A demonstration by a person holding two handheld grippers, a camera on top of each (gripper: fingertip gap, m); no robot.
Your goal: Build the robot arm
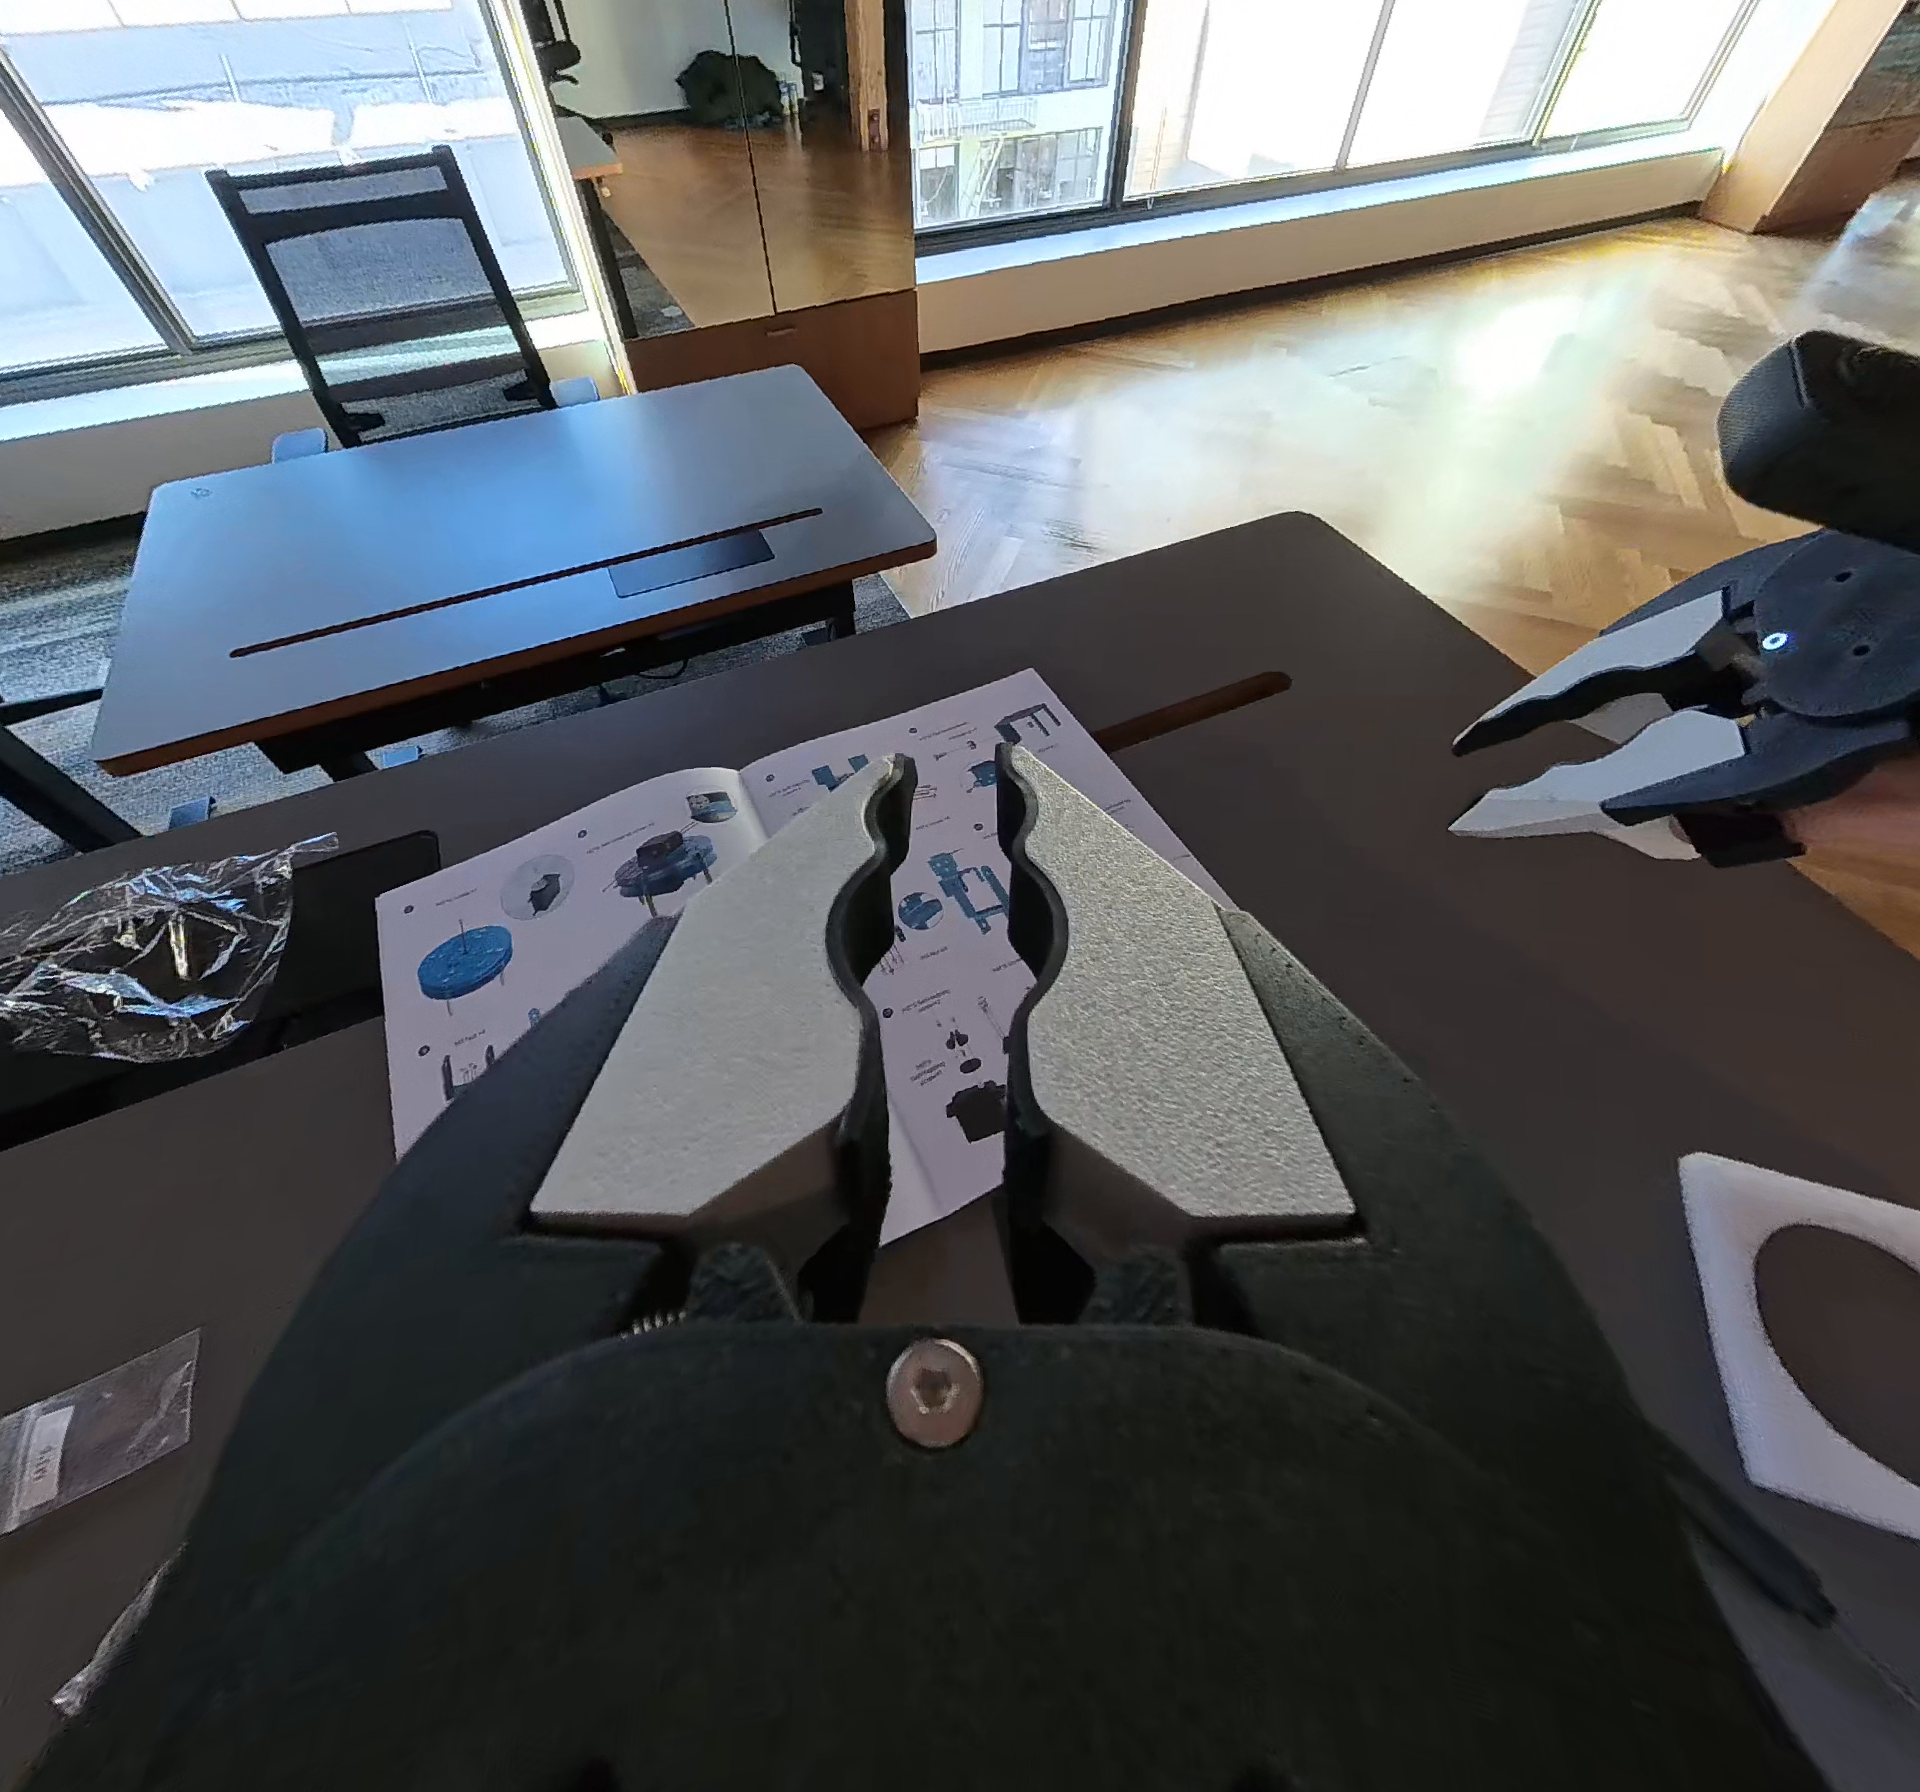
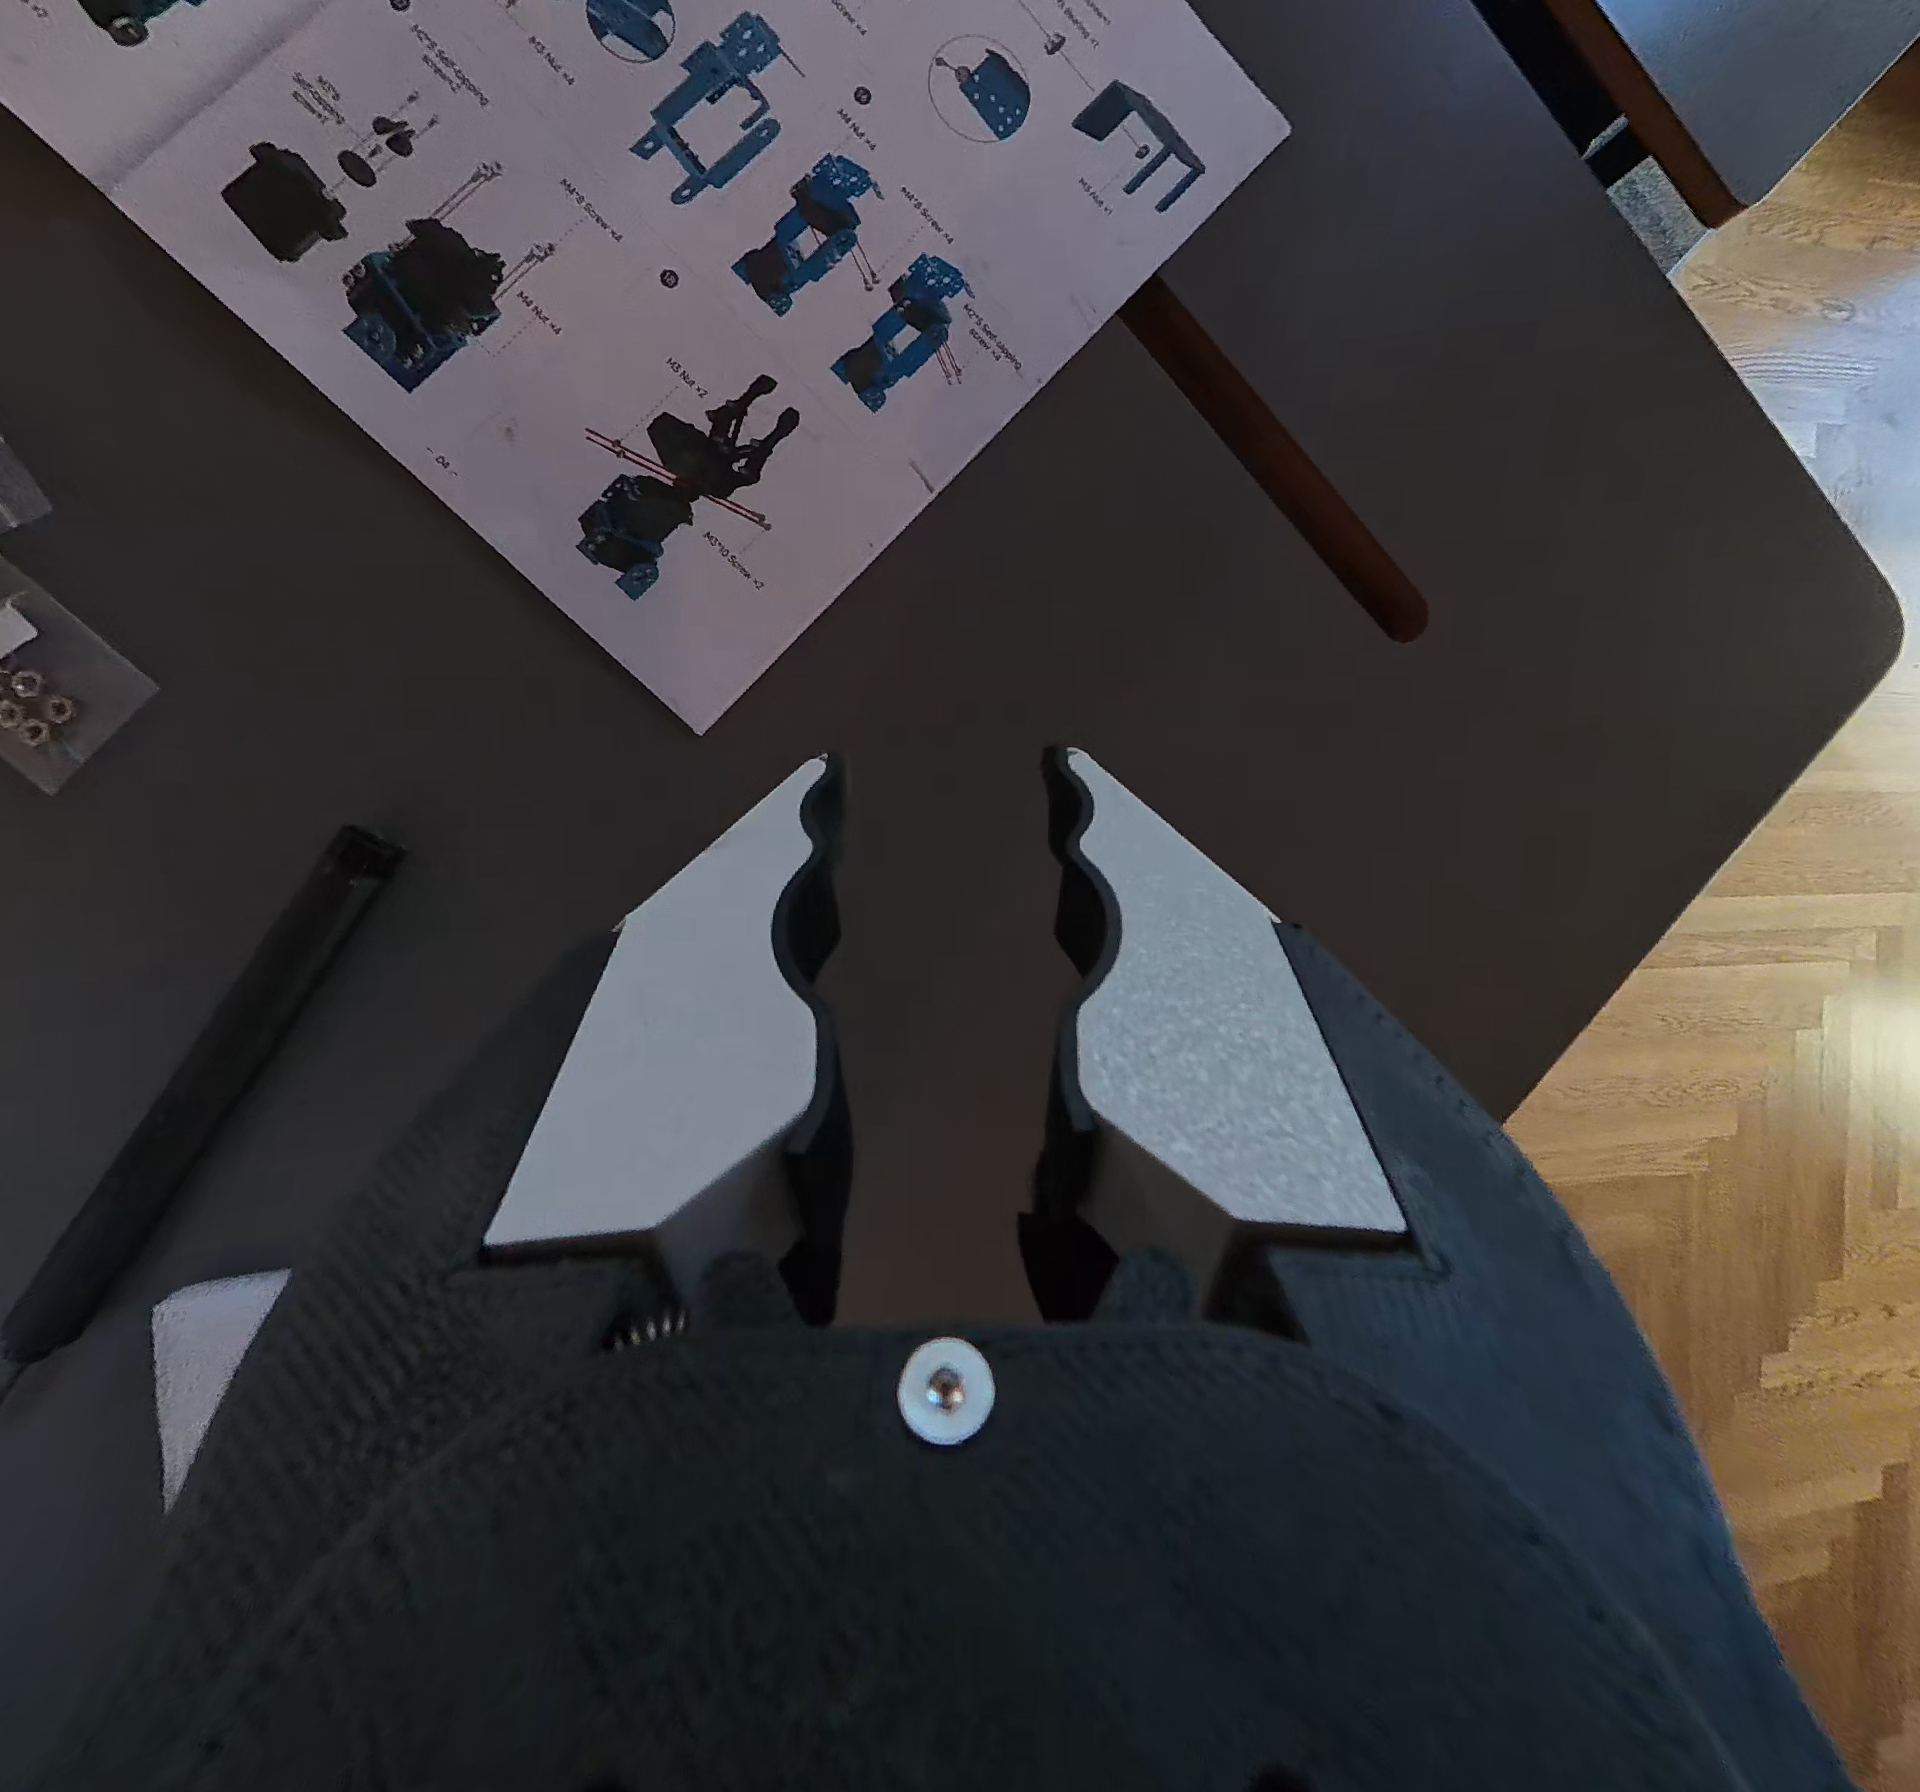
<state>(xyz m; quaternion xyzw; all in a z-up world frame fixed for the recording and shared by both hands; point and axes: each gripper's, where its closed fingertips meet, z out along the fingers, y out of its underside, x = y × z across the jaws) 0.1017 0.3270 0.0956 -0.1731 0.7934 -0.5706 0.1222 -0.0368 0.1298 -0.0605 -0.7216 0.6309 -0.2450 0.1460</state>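
Your left gripper (image 1: 951, 766) hangs over the open manual (image 1: 644, 921), jaws a little apart and holding nothing; your right gripper (image 2: 940, 760) is released too, empty, just off the manual's (image 2: 665, 215) near corner, so the left is the nearer one. The manual's long axis runs across the dark table (image 1: 1403, 963), a black rod (image 2: 197, 1077) left of the right gripper, a white foam piece (image 1: 1766, 1254) and crumpled film (image 1: 145, 953) at the sides; windows, another desk (image 1: 499, 558) and wood floor (image 1: 1299, 412) beyond
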